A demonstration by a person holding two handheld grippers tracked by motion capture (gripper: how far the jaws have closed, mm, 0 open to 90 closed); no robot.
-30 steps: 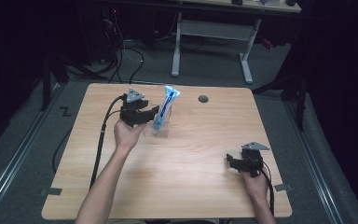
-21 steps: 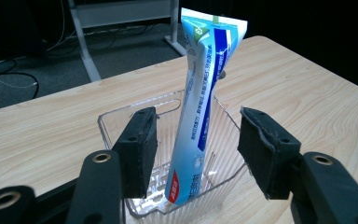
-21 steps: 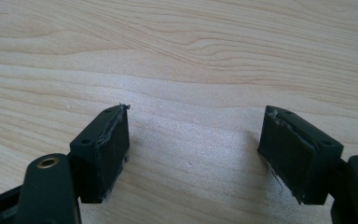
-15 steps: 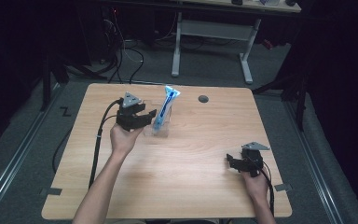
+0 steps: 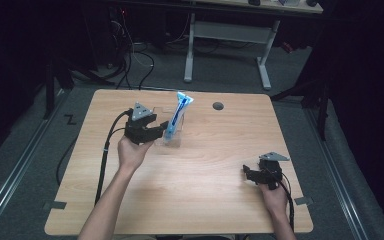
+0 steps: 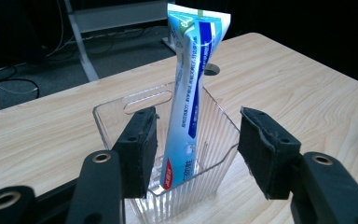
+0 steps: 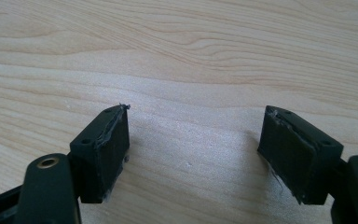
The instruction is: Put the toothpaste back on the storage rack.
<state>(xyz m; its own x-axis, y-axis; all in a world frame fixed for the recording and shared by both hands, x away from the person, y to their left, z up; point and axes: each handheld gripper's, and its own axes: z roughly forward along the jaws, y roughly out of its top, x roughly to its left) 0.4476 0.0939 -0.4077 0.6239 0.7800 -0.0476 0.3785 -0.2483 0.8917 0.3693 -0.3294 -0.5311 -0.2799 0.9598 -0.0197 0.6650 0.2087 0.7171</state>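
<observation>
High view: left gripper (image 5: 161,131) sits at the near-left side of the clear plastic bin (image 5: 172,136), approx 11 o'clock from table (image 5: 200,200) centre. Since a sec ago the left hand crept a bit toward the table's left edge and the gripper looks slightly drawn off the bin; tube and bin unmoved. Probably the drop-in is done and the hand is backing out. Toothpaste tube (image 5: 178,116) stands in the bin, top leaning toward 1 o'clock. Right gripper (image 5: 250,175) rests at approx 4 o'clock, no change, well apart from the bin.

Left gripper view: jaws spread, pinching nothing; one pad (image 6: 137,149) against or just at the bin's ribbed wall, other pad outside it, can't tell if touching. Bin (image 6: 214,135) holds just the tube (image 6: 189,93), upright, bottom end on the bin floor, no other contents.

Right gripper view: jaws spread wide over bare wood (image 7: 177,56), nothing between them.
</observation>
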